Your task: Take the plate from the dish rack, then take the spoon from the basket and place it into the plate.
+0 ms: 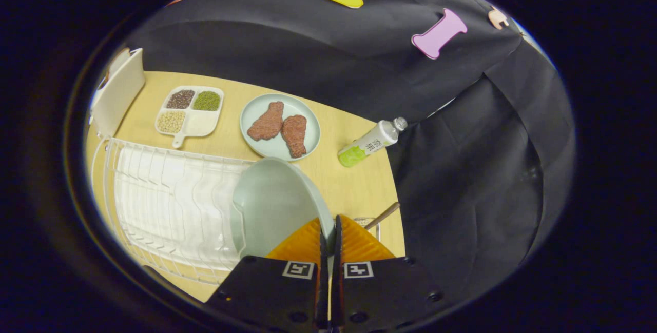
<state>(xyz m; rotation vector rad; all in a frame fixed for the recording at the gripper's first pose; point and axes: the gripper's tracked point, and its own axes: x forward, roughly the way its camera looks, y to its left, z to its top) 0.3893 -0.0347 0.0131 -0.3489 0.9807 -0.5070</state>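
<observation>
In the gripper view, the gripper (pixel 330 235) at lower centre has its fingers clamped on the rim of the pale green round plate (pixel 274 210), held on edge over the white wire dish rack (pixel 164 204). Judging by this, the plate is not yet set down. The wooden-handled spoon (pixel 382 216) waits in its basket, lower right.

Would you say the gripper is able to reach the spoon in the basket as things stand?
Probably not yet: the gripper is shut on the pale green plate, whose rim sits between the fingers. The spoon pokes up just beyond them, unobstructed, but the plate must be set down first.
</observation>
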